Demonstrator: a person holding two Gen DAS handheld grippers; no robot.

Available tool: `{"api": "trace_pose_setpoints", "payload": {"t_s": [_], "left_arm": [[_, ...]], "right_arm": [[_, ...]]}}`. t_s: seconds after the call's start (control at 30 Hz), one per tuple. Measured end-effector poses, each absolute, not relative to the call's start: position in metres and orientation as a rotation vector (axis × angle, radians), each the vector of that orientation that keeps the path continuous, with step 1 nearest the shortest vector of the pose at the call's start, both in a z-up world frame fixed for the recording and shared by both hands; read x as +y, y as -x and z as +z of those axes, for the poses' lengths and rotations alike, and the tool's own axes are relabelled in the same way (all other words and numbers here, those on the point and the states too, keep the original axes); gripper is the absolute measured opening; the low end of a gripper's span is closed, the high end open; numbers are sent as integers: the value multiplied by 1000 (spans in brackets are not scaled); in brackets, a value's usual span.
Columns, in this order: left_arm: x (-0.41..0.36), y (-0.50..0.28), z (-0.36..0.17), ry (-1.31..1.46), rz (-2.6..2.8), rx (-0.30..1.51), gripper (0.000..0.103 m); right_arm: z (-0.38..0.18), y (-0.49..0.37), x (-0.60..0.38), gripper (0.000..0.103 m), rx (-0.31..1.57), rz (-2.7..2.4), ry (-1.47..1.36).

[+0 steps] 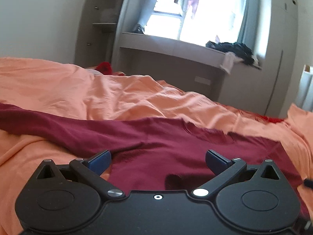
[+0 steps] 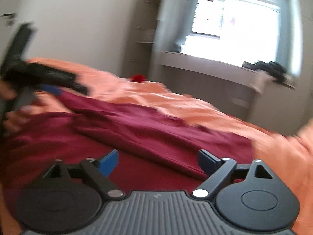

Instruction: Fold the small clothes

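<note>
Garment [image 1: 156,137]: one, maroon, soft knit. Lay spread and creased across the bed [image 1: 58,82], one part folded over itself in a long diagonal ridge.

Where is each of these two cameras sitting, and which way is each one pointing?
Left wrist view: sits on the left gripper, looking forward between its open blue-padded fingers over the dark red cloth garment on the orange bedsheet toward the bright window.
Right wrist view: sits on the right gripper, open, facing the same way but blurred; the person's hand with the other gripper shows at the left edge.
Shared: garment, bedsheet, window, and a dark pile of clothes on the sill.
</note>
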State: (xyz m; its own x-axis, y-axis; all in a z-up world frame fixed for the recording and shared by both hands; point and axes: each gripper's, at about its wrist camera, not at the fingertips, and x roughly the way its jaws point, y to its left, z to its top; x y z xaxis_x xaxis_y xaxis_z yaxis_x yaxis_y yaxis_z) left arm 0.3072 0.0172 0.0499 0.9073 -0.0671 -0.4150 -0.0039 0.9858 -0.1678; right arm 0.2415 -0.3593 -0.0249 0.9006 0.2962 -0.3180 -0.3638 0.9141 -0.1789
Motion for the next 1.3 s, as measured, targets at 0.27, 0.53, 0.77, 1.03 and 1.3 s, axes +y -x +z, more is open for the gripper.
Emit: {"api": "trace_pose_setpoints", "payload": {"t_s": [0.27, 0.53, 0.77, 1.03, 1.3], "left_arm": [[7, -306, 44, 165, -90, 451, 102], [-4, -309, 39, 112, -55, 476, 102], [-5, -315, 27, 25, -8, 546, 102], [6, -294, 34, 99, -139, 502, 93], [-4, -293, 32, 87, -236, 507, 76]], "right_arm": [[-47, -263, -427, 89, 327, 2, 258], [-68, -292, -435, 40, 334, -21, 279], [-68, -304, -420, 6, 317, -25, 309], [-73, -307, -421, 7, 341, -24, 271], [-74, -310, -425, 7, 352, -2, 242]]}}
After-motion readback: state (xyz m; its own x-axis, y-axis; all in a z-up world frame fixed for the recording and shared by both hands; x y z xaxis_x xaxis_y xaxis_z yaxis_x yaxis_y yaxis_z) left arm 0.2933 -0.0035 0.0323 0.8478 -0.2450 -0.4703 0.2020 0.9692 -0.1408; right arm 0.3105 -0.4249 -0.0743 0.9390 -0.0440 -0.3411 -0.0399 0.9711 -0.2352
